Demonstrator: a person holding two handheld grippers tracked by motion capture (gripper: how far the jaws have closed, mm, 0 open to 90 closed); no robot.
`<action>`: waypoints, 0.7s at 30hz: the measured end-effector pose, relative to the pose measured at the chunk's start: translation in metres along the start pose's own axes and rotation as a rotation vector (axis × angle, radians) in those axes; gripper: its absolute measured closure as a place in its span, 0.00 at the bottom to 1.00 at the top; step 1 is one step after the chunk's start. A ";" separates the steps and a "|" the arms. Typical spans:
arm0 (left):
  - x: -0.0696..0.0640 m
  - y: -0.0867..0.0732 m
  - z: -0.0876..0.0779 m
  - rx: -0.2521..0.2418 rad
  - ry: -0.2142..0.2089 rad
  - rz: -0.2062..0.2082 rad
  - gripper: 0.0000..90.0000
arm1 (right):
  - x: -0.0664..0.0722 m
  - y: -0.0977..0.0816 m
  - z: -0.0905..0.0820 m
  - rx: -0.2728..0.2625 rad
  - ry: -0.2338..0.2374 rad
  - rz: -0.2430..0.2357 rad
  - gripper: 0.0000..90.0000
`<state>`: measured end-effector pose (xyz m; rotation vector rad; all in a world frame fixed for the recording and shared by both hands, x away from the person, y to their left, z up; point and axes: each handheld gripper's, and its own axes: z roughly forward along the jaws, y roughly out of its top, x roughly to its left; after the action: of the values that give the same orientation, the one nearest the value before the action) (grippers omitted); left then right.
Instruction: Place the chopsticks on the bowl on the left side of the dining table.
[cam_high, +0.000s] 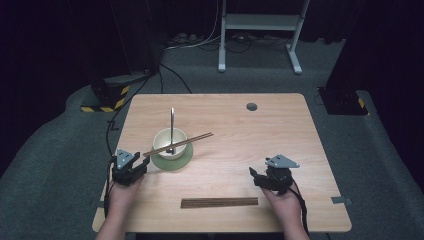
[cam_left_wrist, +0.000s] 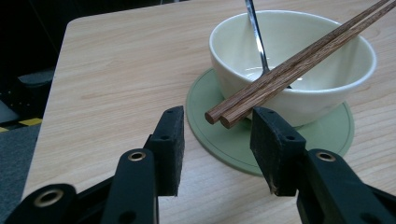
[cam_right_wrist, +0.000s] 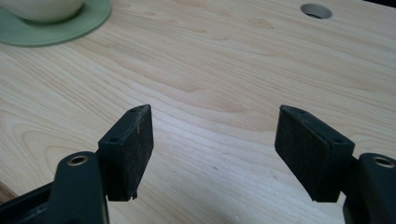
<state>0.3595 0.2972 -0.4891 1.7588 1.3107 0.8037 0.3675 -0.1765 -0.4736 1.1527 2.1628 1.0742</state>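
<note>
while the chopsticks (cam_left_wrist: 299, 60) lie across the bowl (cam_left_wrist: 327, 88) near the tabletop's left edge, left gripper (cam_left_wrist: 217, 140) has jaws spread at their ends, nothing gripped yet; right gripper (cam_right_wrist: 212, 149) jaws spread, idle.

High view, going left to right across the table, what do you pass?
Left gripper → green coaster with the bowl on it → dark wooden strip → right gripper.

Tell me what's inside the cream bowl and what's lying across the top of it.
Inside the cream ceramic bowl a metal spoon leans upright; its scoop is partly hidden behind the pair of brown wooden chopsticks resting across the rim. No food is visible.
</note>
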 end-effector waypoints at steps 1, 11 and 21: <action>0.002 0.000 0.001 -0.001 -0.001 0.000 0.61 | 0.002 0.002 0.001 -0.003 0.003 -0.001 0.31; 0.004 0.008 0.017 0.033 -0.047 -0.006 0.61 | 0.025 0.025 0.013 -0.030 0.039 -0.018 0.31; 0.011 0.006 0.019 0.030 -0.070 -0.025 0.61 | 0.046 0.048 0.033 -0.017 0.034 -0.056 0.36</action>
<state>0.3814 0.3022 -0.4931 1.7747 1.3018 0.7058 0.3883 -0.1078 -0.4557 1.0670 2.1944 1.0937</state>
